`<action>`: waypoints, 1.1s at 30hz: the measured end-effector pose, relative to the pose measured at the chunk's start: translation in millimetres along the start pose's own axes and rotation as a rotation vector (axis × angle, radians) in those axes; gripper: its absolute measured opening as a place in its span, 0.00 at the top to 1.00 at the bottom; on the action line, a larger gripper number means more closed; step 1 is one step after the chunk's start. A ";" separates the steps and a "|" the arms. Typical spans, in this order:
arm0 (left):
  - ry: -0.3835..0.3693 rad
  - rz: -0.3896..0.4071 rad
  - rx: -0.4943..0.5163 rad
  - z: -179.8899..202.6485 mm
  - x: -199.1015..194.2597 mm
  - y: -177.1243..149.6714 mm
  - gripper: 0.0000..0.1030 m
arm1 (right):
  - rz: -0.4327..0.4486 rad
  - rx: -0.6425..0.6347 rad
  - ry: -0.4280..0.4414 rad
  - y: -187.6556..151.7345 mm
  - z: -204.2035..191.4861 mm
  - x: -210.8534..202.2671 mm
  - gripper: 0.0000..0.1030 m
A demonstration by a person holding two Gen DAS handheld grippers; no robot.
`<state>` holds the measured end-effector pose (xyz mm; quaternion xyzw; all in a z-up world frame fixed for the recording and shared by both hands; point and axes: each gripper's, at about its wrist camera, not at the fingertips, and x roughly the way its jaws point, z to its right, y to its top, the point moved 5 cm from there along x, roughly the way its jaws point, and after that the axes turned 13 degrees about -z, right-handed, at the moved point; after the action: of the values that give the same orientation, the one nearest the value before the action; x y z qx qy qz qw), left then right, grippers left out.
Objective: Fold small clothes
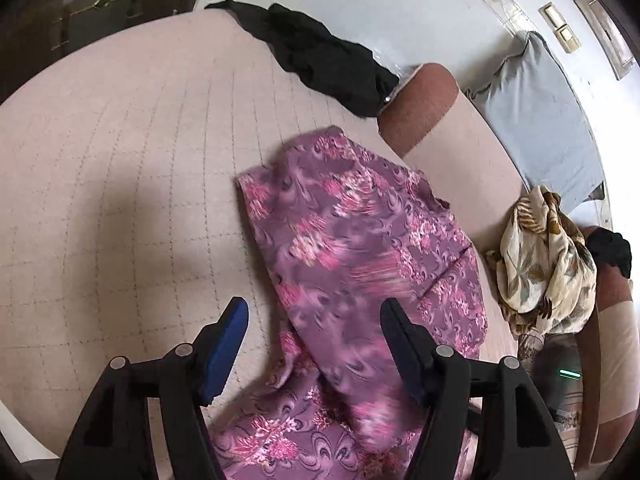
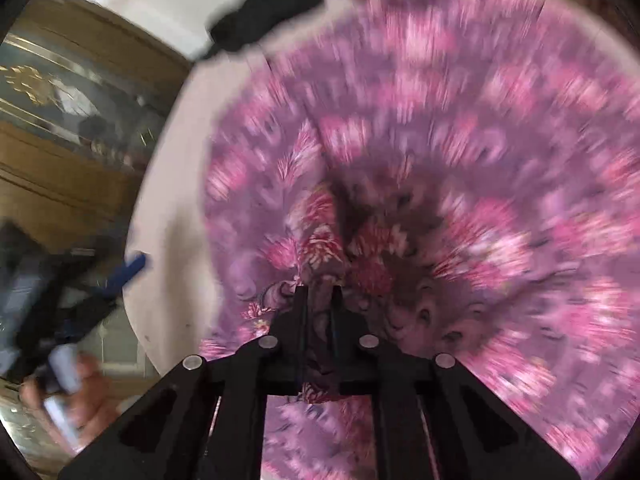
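A purple garment with pink flowers (image 1: 360,256) lies partly lifted on the pale quilted bed cover (image 1: 120,184). My left gripper (image 1: 314,306) is open, its blue-padded fingers on either side of the garment's near part without gripping it. My right gripper (image 2: 320,292) is shut on a bunched fold of the purple garment (image 2: 420,152), which fills most of the right wrist view and is motion-blurred. The left gripper (image 2: 120,276) shows blurred at the left of the right wrist view.
A black garment (image 1: 328,60) lies at the bed's far edge. A cream leaf-print cloth (image 1: 544,260) is heaped at the right, by a grey pillow (image 1: 536,120) and a brown bolster (image 1: 420,104). A dark wooden cabinet (image 2: 72,120) stands beyond the bed.
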<state>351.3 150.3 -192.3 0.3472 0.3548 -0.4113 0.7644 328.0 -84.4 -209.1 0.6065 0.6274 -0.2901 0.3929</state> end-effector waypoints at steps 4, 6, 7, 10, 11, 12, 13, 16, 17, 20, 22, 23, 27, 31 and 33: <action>-0.017 -0.021 -0.021 -3.2 1.9 1.1 0.29 | 0.177 -0.009 0.040 -18.2 -2.8 -92.4 0.92; -0.029 -0.049 -0.013 -0.3 7.3 -0.8 0.29 | 0.205 0.018 0.071 -24.4 16.3 -121.6 0.92; -0.031 -0.062 -0.003 2.3 10.9 -2.4 0.29 | 0.205 0.020 0.068 -24.3 23.1 -125.2 0.92; -0.029 -0.091 0.007 6.5 19.9 -4.8 0.29 | 0.138 0.047 0.004 -25.0 69.6 -109.4 0.91; -0.030 -0.104 0.003 7.5 24.1 -4.3 0.29 | 0.084 0.083 -0.028 -25.5 93.2 -90.2 0.91; -0.028 -0.112 -0.003 7.4 25.7 -3.2 0.29 | 0.041 0.125 -0.066 -27.2 115.2 -73.2 0.91; -0.027 -0.120 -0.015 7.6 26.7 -0.3 0.29 | 0.024 0.147 -0.074 -29.0 126.1 -67.3 0.91; -0.029 -0.124 -0.057 7.3 23.1 19.2 0.29 | 0.055 0.135 0.039 -36.0 131.9 -80.3 0.92; -0.011 -0.123 -0.067 8.4 23.2 31.2 0.29 | 0.079 0.118 0.062 -37.9 132.1 -88.6 0.92; 0.050 -0.125 -0.024 17.8 42.9 66.2 0.29 | 0.048 0.115 -0.046 -44.4 155.7 -81.8 0.90; 0.045 -0.171 -0.006 18.3 70.3 82.6 0.29 | -0.012 0.162 -0.135 -51.5 178.0 -65.3 0.89; 0.042 -0.201 -0.013 14.8 84.7 87.8 0.29 | -0.016 0.156 -0.119 -53.8 177.8 -64.8 0.88; -0.026 -0.282 -0.152 -14.7 126.2 92.3 0.42 | 0.157 0.051 -0.303 -37.6 146.8 -119.4 0.33; -0.124 -0.260 -0.141 -2.7 121.3 102.1 0.43 | 0.238 -0.099 -0.067 6.5 89.7 -156.6 0.18; -0.158 -0.258 -0.162 0.2 126.2 109.0 0.45 | 0.207 -0.166 -0.047 51.2 68.1 -148.0 0.19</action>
<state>498.5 147.7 -270.7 0.2026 0.3674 -0.5022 0.7562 381.6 -215.6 -113.9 0.6264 0.5740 -0.2090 0.4842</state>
